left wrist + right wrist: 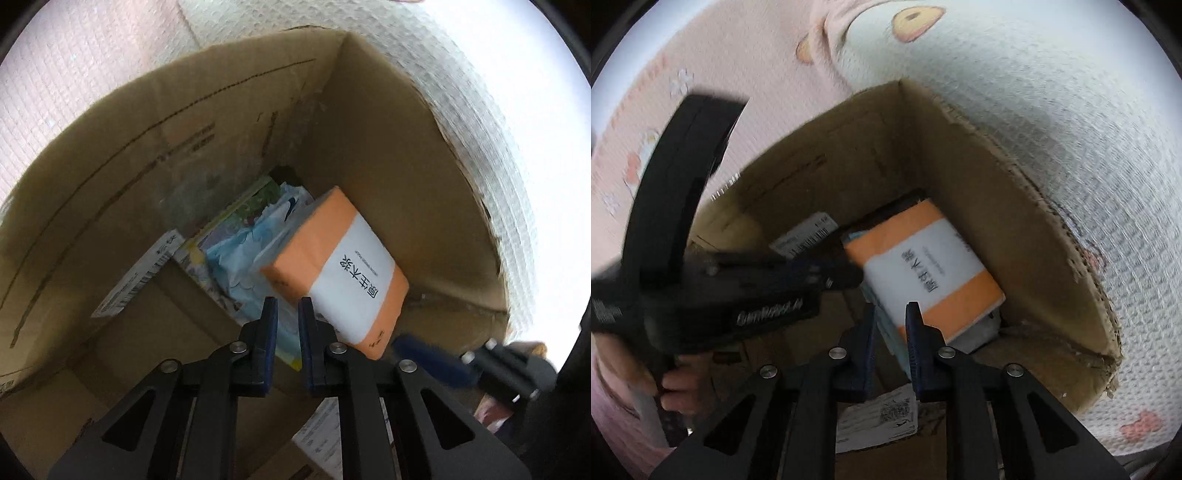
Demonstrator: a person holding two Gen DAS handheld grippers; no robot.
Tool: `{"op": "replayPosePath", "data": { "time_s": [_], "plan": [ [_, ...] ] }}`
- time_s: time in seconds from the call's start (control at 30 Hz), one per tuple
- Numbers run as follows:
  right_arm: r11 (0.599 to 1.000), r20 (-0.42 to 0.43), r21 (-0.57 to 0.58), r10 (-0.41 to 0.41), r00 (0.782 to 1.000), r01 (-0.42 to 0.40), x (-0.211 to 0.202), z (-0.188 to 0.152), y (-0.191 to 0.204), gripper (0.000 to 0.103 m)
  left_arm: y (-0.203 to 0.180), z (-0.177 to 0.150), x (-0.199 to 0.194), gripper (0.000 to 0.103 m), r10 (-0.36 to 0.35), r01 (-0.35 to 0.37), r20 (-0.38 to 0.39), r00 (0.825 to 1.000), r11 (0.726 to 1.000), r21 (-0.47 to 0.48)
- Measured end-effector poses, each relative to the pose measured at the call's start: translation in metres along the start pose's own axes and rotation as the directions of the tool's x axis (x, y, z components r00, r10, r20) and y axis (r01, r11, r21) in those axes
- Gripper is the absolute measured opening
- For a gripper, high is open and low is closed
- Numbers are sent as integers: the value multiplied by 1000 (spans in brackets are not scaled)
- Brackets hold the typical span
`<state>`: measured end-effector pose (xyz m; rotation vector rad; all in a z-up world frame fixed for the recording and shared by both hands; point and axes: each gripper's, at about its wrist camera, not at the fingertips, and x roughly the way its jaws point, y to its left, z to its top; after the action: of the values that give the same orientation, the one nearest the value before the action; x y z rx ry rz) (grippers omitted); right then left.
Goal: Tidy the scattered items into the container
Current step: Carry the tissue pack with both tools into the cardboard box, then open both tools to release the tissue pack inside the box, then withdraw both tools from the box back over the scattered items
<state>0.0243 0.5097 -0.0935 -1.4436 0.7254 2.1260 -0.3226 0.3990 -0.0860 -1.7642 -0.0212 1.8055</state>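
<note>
An open cardboard box [388, 147] [1004, 206] fills both views. Inside it an orange and white tissue pack [332, 266] [923, 266] lies tilted in the corner against the box's right wall, on top of a pale blue packet [240, 254] and a flat green-edged book [236, 210]. My left gripper [288, 306] hangs above the box's inside, its jaws nearly together with nothing between them; in the right wrist view the left gripper [846, 275] reaches in from the left, blurred. My right gripper [891, 310] also points down into the box, jaws close together and empty.
The box stands on a pink and white quilted mat [1052, 92] with cartoon prints. A white shipping label [136, 277] [805, 236] is stuck on an inner flap. A person's hand [676, 384] holds the left gripper's handle. The right gripper's blue finger [424, 354] shows blurred at the lower right.
</note>
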Motion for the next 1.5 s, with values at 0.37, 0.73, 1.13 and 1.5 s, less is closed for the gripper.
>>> {"op": "replayPosePath", "data": {
  "time_s": [0.37,0.73,1.13,1.5],
  "plan": [
    [998,-14,13,-68,998,68,11,4,2,14,-1,-29,-44,17,54,-57,118,992,998,18],
    [988,62,-141,-52,997,60,-21,-12,73,22,40,-88,-126,52,25,-6,331,943,998,-57],
    [952,289,-298,15,957,76,-52,-41,181,48,98,-184,-194,56,122,-70,658,743,992,-106],
    [901,183,-425,177,967,-84,-23,-64,251,50,160,-257,-215,59,213,-69,730,649,973,-222]
  ]
}}
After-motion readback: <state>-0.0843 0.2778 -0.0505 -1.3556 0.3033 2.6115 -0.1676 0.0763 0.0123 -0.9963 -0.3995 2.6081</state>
